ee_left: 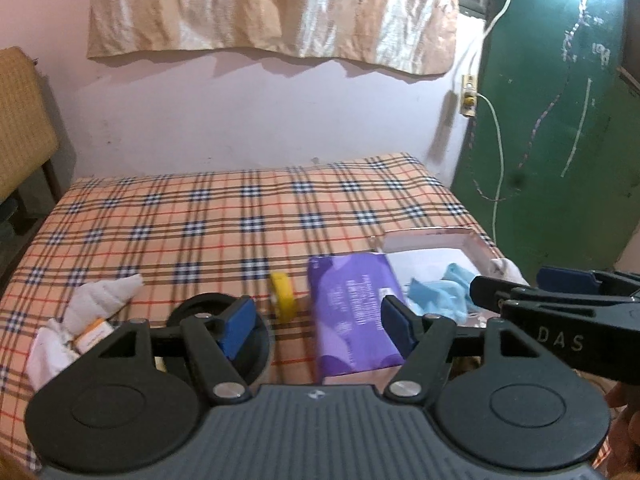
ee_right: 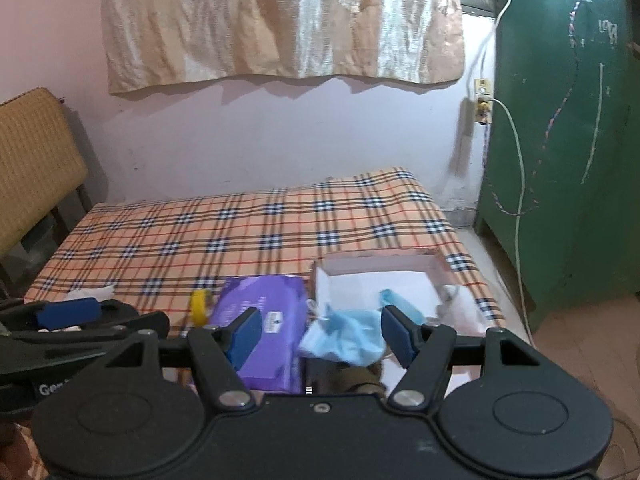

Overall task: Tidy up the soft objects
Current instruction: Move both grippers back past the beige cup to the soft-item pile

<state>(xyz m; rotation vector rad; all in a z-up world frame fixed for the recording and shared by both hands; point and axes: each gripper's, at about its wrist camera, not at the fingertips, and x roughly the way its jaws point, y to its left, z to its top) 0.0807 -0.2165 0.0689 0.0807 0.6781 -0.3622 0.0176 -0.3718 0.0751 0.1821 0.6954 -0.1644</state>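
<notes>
Both hand-held grippers, left [ee_left: 318, 326] and right [ee_right: 320, 334], gape empty.

Two fisheye views, each from a camera riding just behind a hand-held claw, both tilted downward from the near edge of a plaid-covered bed [ee_left: 200, 216] toward a pink wall [ee_left: 260, 120]; the left view sits further left; the right view sits further right, taking in more of the green cupboard [ee_right: 560, 160]; both share the purple packet [ee_left: 352, 312], open box [ee_right: 380, 276] and curtain [ee_right: 280, 20]; each catches the other claw at its edge.
</notes>
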